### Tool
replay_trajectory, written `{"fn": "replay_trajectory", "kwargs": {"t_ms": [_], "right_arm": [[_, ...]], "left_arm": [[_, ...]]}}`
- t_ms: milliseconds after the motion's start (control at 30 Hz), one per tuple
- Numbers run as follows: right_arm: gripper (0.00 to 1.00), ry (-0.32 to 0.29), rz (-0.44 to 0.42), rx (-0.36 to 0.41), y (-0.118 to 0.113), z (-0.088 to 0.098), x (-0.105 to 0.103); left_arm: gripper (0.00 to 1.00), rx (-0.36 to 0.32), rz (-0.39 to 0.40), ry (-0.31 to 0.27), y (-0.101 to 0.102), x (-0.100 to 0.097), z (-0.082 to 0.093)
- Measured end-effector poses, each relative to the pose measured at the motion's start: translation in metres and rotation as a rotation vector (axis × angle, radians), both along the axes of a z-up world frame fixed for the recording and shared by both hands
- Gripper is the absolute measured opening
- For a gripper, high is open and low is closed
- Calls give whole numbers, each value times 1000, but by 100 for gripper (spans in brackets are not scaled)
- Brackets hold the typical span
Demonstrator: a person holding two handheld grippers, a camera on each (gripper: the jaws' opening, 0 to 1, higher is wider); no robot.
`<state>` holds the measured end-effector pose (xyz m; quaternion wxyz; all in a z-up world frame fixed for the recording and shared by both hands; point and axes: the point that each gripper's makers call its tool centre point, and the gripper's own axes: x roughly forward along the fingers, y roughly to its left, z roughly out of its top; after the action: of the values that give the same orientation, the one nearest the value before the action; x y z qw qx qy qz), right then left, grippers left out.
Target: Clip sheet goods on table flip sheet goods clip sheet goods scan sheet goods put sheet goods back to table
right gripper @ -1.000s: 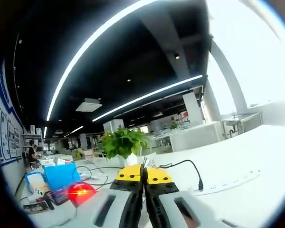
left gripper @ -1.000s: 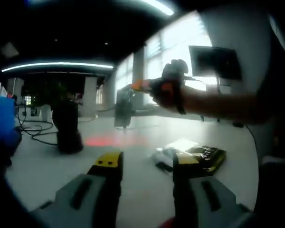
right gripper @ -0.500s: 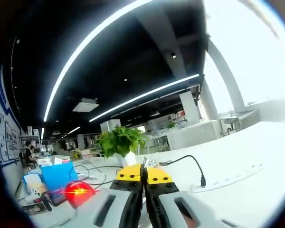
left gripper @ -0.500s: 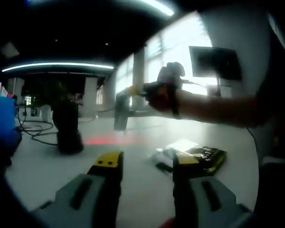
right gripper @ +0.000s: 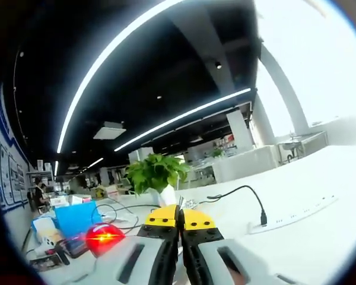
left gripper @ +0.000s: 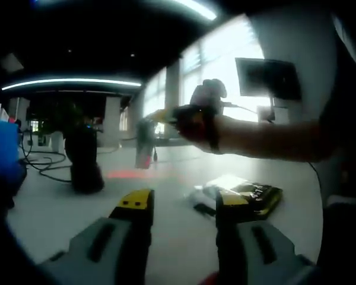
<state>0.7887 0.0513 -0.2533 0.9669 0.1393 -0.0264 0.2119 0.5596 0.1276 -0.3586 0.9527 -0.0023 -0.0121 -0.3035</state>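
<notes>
Right gripper [right gripper: 179, 221]: jaws pressed together on thin sheet pack [left gripper: 145, 142], held aloft facing glowing red scanner [right gripper: 104, 236]. Left gripper [left gripper: 184, 208]: jaws wide, empty, over white table [left gripper: 65, 214]. Judgement: scan underway; return to table remaining.
</notes>
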Motion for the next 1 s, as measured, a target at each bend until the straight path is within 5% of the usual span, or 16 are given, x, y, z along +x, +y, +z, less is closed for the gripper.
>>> {"fn": "replay_trajectory", "kwargs": {"t_ms": [300,533,1000], "right_arm": [[0,-15,31,5,8,13,-6],[0,-32,38,32,-9,35,-12],[0,-127,56,-68,-48,70,-32]], "left_arm": [[34,0,-2,1,1,2,0],[34,1,-7,0,1,4,-1],[34,18,-12,1,-3,-2,-2]]}}
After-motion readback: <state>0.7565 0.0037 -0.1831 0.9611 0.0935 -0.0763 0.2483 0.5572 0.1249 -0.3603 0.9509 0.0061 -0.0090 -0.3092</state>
